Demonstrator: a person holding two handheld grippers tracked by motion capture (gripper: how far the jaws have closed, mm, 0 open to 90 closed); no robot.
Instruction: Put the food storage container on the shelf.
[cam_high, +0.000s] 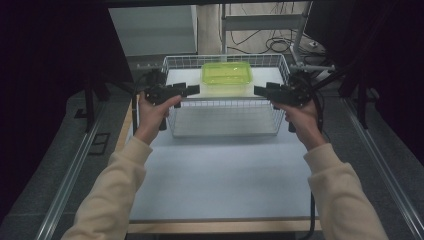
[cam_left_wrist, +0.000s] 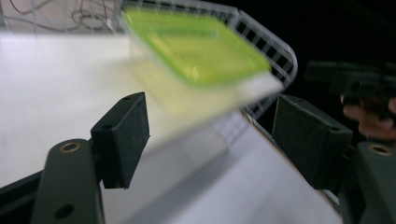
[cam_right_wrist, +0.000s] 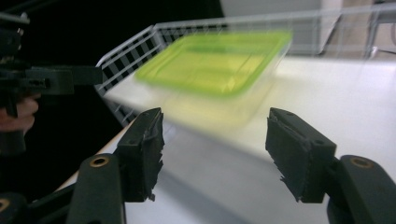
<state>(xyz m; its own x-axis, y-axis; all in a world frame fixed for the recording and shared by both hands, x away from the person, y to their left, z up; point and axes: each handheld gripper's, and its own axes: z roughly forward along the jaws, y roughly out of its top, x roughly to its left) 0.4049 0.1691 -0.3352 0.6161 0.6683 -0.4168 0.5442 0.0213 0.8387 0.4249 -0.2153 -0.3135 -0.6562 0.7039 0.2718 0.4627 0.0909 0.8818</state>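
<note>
A clear plastic container with a lime-green lid (cam_high: 226, 73) sits in the far half of a white wire basket (cam_high: 170, 107). My left gripper (cam_high: 194, 90) hovers at the basket's left wall, jaws pointing right toward the container. At the right wall my right gripper (cam_high: 259, 90) points left. Both are open and hold nothing. In the left gripper view the blurred lid (cam_left_wrist: 196, 46) lies beyond the open gripper (cam_left_wrist: 212, 135), with the other gripper (cam_left_wrist: 355, 81) at far right. The right gripper view has the lid (cam_right_wrist: 215, 58) ahead of the open gripper (cam_right_wrist: 215, 149).
The basket stands at the back of a pale table (cam_high: 220, 175). Metal rails (cam_high: 70, 175) run along both sides. Behind the basket are a metal frame (cam_high: 260, 22) and cables on the floor (cam_high: 280, 45). Dark curtains close both sides.
</note>
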